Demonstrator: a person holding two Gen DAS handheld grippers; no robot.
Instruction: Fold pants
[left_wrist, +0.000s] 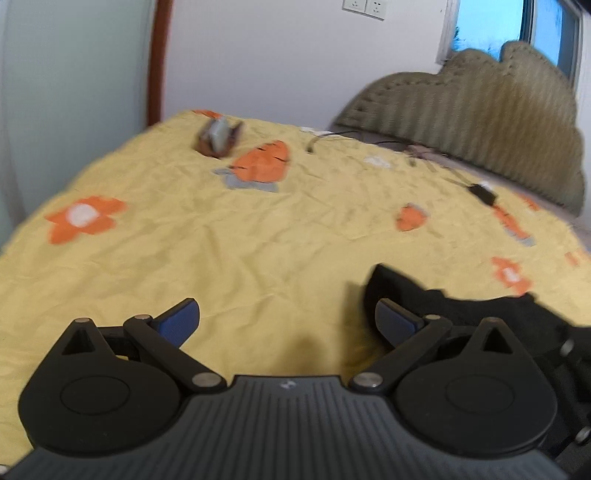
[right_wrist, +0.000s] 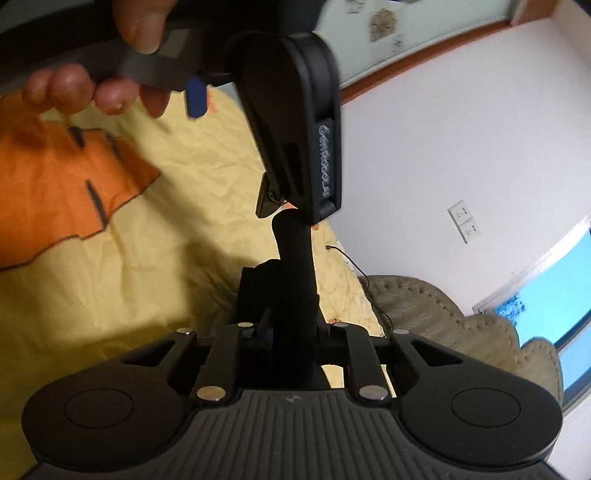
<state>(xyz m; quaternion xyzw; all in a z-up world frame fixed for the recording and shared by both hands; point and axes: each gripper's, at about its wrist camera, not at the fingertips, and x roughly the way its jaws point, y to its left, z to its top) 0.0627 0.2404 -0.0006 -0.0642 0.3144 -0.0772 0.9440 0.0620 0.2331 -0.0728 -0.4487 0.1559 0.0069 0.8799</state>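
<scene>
The black pants (left_wrist: 461, 306) lie bunched on the yellow bedsheet (left_wrist: 258, 240), at the lower right of the left wrist view. My left gripper (left_wrist: 288, 321) stands open over bare sheet, its right finger just in front of the pants' edge and nothing between the pads. In the right wrist view my right gripper (right_wrist: 284, 328) is shut on a fold of the black pants (right_wrist: 293, 258), which rises as a strip from between its jaws. Above it a hand (right_wrist: 74, 88) holds the left gripper's body, with one blue pad (right_wrist: 195, 98) showing.
A padded olive headboard (left_wrist: 480, 122) borders the bed on the right. A small brown object (left_wrist: 219, 138) sits at the far end of the sheet. Cables and a black charger (left_wrist: 482, 194) lie near the headboard. White wall with sockets (left_wrist: 364, 7) stands behind.
</scene>
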